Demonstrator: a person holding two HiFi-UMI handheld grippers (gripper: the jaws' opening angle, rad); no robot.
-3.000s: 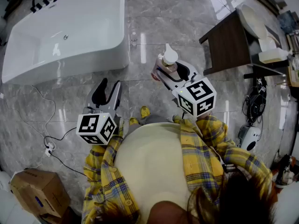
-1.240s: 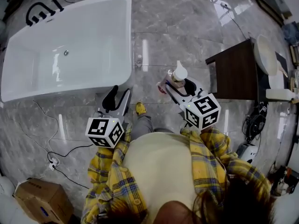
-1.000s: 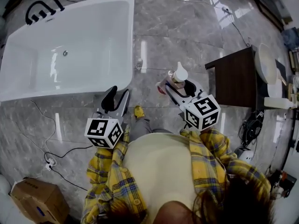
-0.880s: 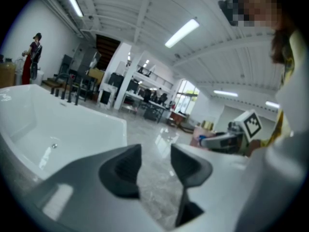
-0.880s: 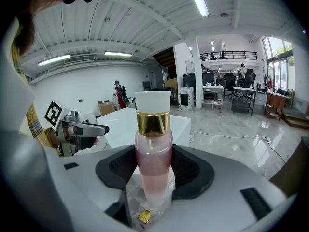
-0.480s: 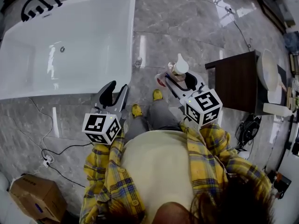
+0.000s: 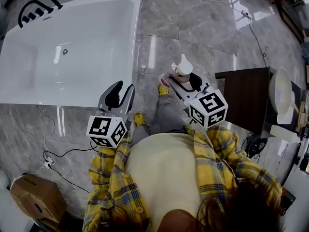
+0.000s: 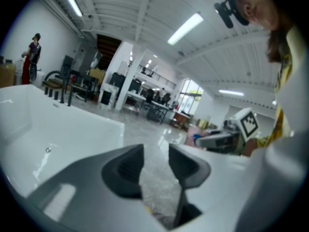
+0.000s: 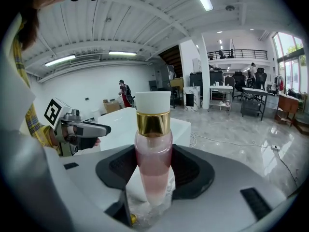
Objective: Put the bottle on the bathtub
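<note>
A clear bottle (image 9: 153, 163) of pink liquid, with a gold collar and white cap, stands upright between the pads of my right gripper (image 9: 153, 175), which is shut on it. In the head view the bottle (image 7: 182, 68) and the right gripper (image 7: 184, 79) hang above the marble floor, right of the white bathtub (image 7: 77, 52). My left gripper (image 7: 120, 94) hangs at the tub's near right corner. Its jaws have just been closing and stand open with nothing between them (image 8: 155, 166). The tub's rim (image 8: 72, 115) fills the left of the left gripper view.
A dark wooden cabinet (image 7: 246, 98) with a white basin (image 7: 282, 88) stands at the right. A cardboard box (image 7: 36, 202) and a cable (image 7: 63, 151) lie on the floor at the lower left. The black tub faucet (image 7: 36, 11) sits at the far left end.
Both grippers and the bottle have moved across the floor toward the bathtub, which now sits closer and larger at the left. The cabinet has slid toward the right edge.
</note>
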